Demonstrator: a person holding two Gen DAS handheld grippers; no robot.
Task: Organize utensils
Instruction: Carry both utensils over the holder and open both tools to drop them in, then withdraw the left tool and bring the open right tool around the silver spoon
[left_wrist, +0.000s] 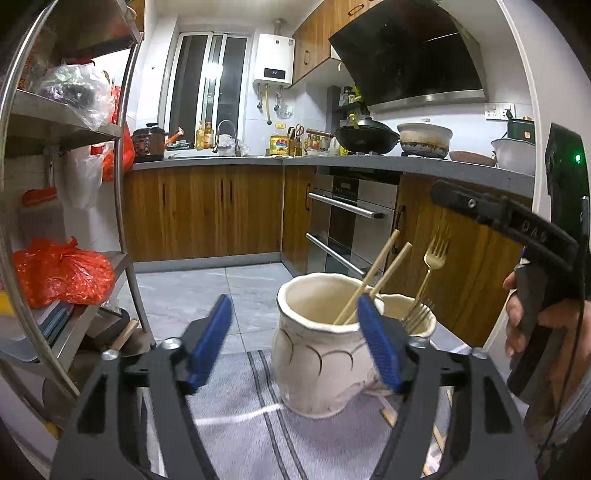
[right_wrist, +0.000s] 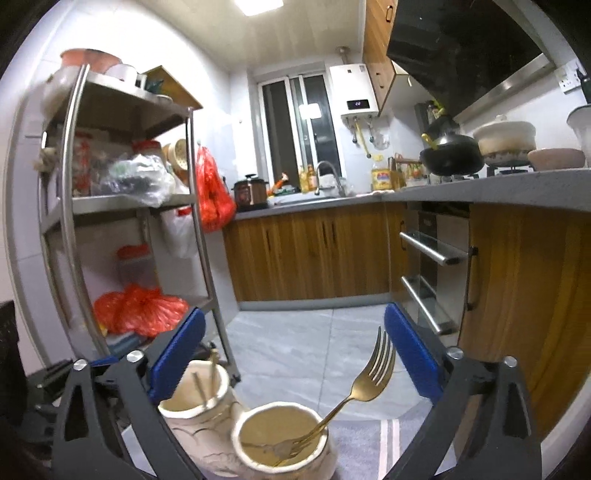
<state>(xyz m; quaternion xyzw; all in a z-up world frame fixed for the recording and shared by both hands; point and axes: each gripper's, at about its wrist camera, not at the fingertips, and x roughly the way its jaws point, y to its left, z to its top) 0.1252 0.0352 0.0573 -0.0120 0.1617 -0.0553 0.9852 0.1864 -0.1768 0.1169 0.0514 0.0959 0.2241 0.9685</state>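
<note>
Two cream ceramic jars stand side by side on a grey striped cloth (left_wrist: 236, 417). The nearer jar (left_wrist: 317, 350) holds two wooden chopsticks (left_wrist: 373, 280); it shows too in the right wrist view (right_wrist: 192, 410). The second jar (right_wrist: 280, 443) holds gold forks (right_wrist: 365, 380), one upright, also seen in the left wrist view (left_wrist: 434, 258). My left gripper (left_wrist: 295, 339) is open and empty, its right pad against the nearer jar's rim. My right gripper (right_wrist: 295, 358) is open and empty above the jars, and its body shows in the left wrist view (left_wrist: 517, 229).
More chopsticks (left_wrist: 436, 435) lie on the cloth behind the jars. A steel shelf rack (right_wrist: 74, 206) with red bags stands on the left. Wooden cabinets and an oven (left_wrist: 351, 221) line the far side, across a grey tiled floor (left_wrist: 207, 291).
</note>
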